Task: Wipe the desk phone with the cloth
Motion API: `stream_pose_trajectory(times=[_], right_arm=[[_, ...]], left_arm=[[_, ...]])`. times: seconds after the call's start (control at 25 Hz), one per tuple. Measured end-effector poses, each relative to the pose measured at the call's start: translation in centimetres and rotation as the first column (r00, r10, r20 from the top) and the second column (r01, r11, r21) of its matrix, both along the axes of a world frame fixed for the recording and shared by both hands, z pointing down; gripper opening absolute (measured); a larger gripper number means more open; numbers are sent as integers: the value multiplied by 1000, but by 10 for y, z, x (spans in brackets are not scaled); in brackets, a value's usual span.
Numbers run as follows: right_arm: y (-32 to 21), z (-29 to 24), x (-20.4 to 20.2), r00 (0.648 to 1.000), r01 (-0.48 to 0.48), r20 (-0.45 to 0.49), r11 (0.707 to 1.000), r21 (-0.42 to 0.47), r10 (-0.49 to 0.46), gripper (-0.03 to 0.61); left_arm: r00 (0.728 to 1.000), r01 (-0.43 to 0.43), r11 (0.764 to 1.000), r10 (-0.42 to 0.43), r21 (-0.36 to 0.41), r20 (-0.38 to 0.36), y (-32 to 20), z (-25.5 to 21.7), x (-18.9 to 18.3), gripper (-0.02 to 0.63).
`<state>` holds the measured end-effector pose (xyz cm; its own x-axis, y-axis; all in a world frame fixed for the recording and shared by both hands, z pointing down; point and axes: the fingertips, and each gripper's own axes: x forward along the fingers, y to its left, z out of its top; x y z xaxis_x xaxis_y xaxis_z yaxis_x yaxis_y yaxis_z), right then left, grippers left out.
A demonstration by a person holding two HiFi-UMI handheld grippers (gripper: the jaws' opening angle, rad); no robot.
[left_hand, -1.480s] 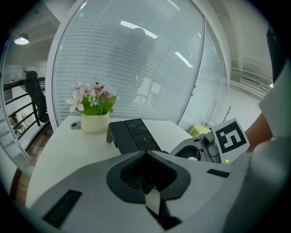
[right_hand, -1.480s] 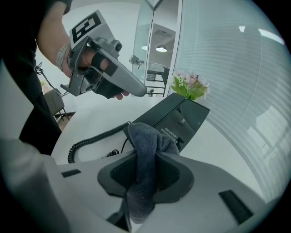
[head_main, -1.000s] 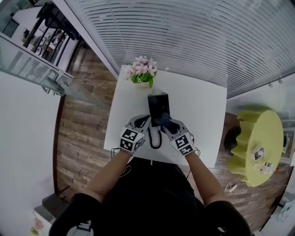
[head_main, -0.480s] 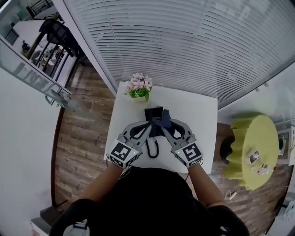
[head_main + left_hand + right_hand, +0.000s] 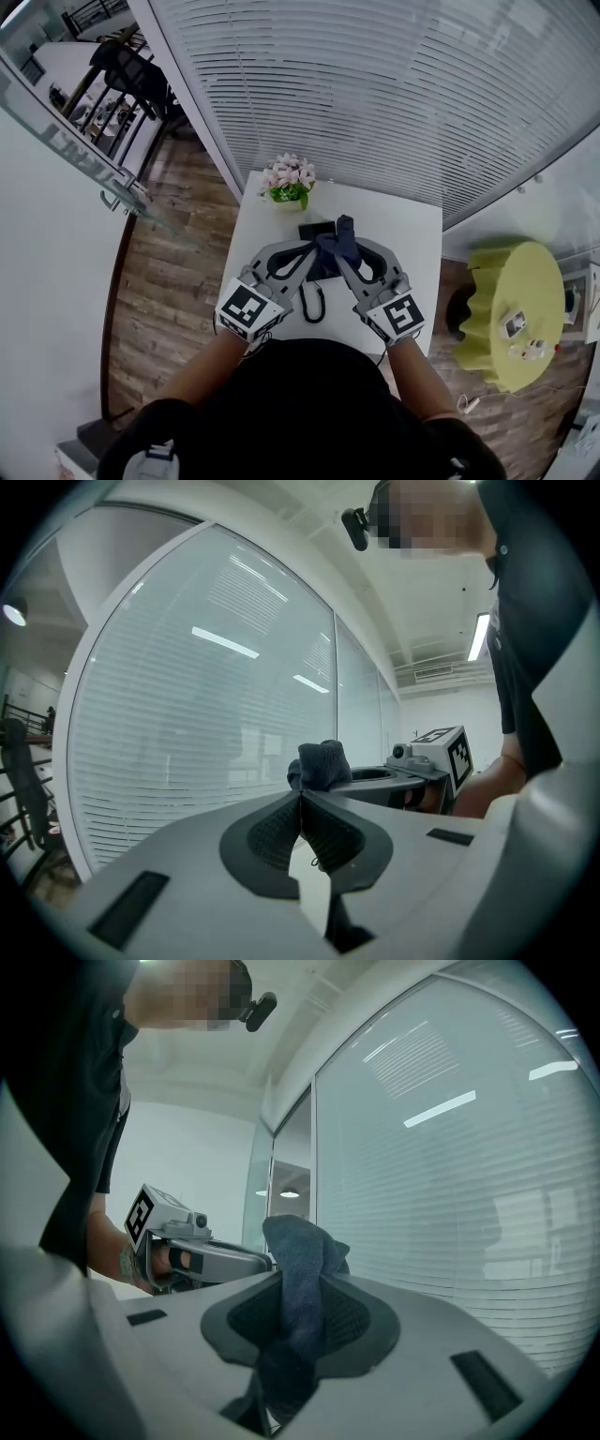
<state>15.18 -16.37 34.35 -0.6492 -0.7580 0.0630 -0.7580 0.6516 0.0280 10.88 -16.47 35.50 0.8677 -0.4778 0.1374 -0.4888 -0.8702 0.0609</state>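
Note:
The black desk phone (image 5: 315,231) lies on the white table (image 5: 412,234), mostly hidden behind my two grippers; its coiled cord (image 5: 312,302) loops toward me. My right gripper (image 5: 337,247) is shut on a dark blue cloth (image 5: 343,233), which sticks up past the jaw tips (image 5: 298,1283). In the right gripper view the cloth (image 5: 300,1246) is pinched between the pads. My left gripper (image 5: 307,247) is beside it, jaws closed tip to tip (image 5: 300,797) with nothing seen between them. Both gripper views point up at the glass wall, and the cloth (image 5: 322,764) shows just beyond the left jaws.
A pot of pink flowers (image 5: 289,178) stands at the table's far left corner. A glass wall with white blinds (image 5: 394,103) runs behind the table. A round yellow side table (image 5: 511,309) stands to the right. Wood floor (image 5: 173,281) lies to the left.
Both grippers have risen from the desk toward the camera and tilted upward, the right one carrying the cloth forward over the phone. The head view has shifted.

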Motion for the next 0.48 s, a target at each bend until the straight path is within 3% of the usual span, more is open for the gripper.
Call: stream_pose_trajectory(times=[0.48], right_arm=[[2, -7, -8, 1000, 10, 8, 1000, 23, -10, 109]], left_arm=[[999, 32, 999, -33, 21, 1, -1, -7, -10, 11]])
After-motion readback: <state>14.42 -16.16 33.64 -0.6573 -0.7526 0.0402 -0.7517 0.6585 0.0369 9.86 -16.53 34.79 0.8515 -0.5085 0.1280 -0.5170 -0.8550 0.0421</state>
